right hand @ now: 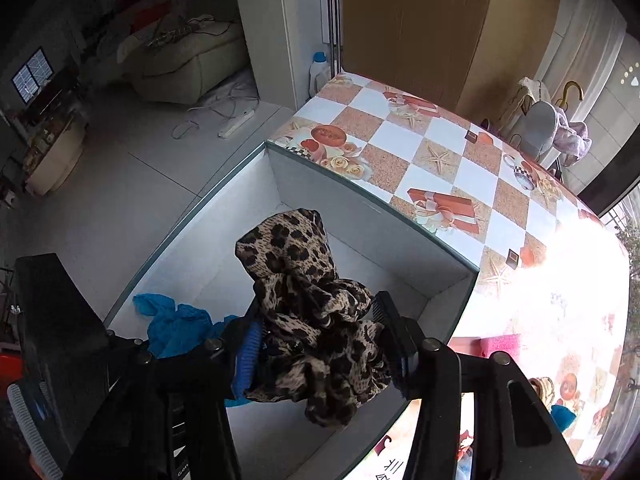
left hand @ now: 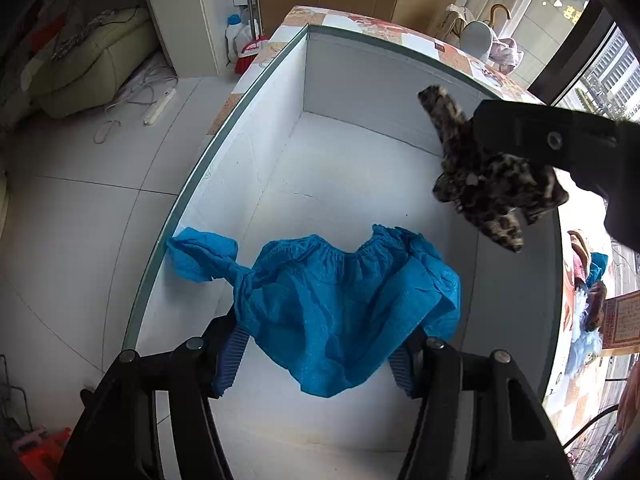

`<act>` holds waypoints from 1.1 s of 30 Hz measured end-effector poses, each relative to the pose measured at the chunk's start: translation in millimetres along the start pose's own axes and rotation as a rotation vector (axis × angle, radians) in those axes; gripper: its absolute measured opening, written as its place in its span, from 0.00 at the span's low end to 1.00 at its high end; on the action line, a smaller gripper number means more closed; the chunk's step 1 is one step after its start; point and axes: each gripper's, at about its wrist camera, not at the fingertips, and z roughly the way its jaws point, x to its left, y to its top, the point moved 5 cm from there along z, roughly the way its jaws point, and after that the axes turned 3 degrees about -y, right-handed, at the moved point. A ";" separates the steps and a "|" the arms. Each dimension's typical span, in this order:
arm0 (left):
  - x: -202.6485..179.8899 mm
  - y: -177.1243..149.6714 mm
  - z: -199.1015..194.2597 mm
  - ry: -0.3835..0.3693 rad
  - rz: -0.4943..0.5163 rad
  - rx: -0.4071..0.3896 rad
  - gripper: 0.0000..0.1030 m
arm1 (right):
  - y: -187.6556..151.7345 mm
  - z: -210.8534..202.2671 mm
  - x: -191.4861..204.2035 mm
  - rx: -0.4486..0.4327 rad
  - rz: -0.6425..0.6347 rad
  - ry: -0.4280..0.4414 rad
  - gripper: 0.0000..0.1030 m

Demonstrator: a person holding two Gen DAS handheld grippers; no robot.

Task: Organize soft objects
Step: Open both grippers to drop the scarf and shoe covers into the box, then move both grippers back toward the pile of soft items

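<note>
Holding the blue shoe cover (left hand: 344, 312) above the floor of the white box (left hand: 280, 120), the left tongs (left hand: 320, 360) stand fairly wide, with the thin material bunched between the ribbed blue pads (left hand: 231, 354). One knotted end trails over the box's left rim. This item should handle as very light, limp and slightly slick; the elastic gathered edge is the firmest place to take hold, since the sheet elsewhere will slide and stretch.

The right tongs (right hand: 320, 344) are closed narrow on the leopard-print scarf (right hand: 308, 320), which hangs in loose folds over the box interior, clear of the shoe cover. Judged from its drape, the scarf is soft, light and prone to spilling out of a shallow grip. Take it at the thickest bunch, not at a free corner.

The box sits at the edge of the worktop (right hand: 440, 148), which carries a checked cloth printed with starfish, roses and gift boxes. More soft items lie at the worktop's near right, too blurred to name.

Writing: a red sheet (left hand: 624, 320) at the right edge bears small print, and characters appear on the far window; neither can be read. No brand is legible.
</note>
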 end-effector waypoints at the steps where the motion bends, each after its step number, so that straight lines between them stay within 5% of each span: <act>1: -1.5 -0.7 -4.0 0.016 0.011 -0.018 0.76 | 0.6 -4.3 -1.4 -0.016 0.001 0.004 0.69; 10: -21.9 -16.2 -36.4 -0.024 0.070 -0.102 0.77 | -30.6 -54.1 -33.8 -0.120 0.056 0.036 0.71; 20: -118.1 -63.6 -90.5 -0.110 0.262 -0.228 0.77 | -179.8 -113.0 -96.3 -0.221 0.226 0.017 0.71; 26: -202.0 -105.2 -83.6 -0.204 0.431 -0.206 0.77 | -279.2 -103.0 -125.1 -0.179 0.258 -0.122 0.71; 33: -264.5 -140.1 -39.5 -0.261 0.500 -0.107 0.77 | -326.7 -78.7 -152.4 -0.143 0.272 -0.149 0.71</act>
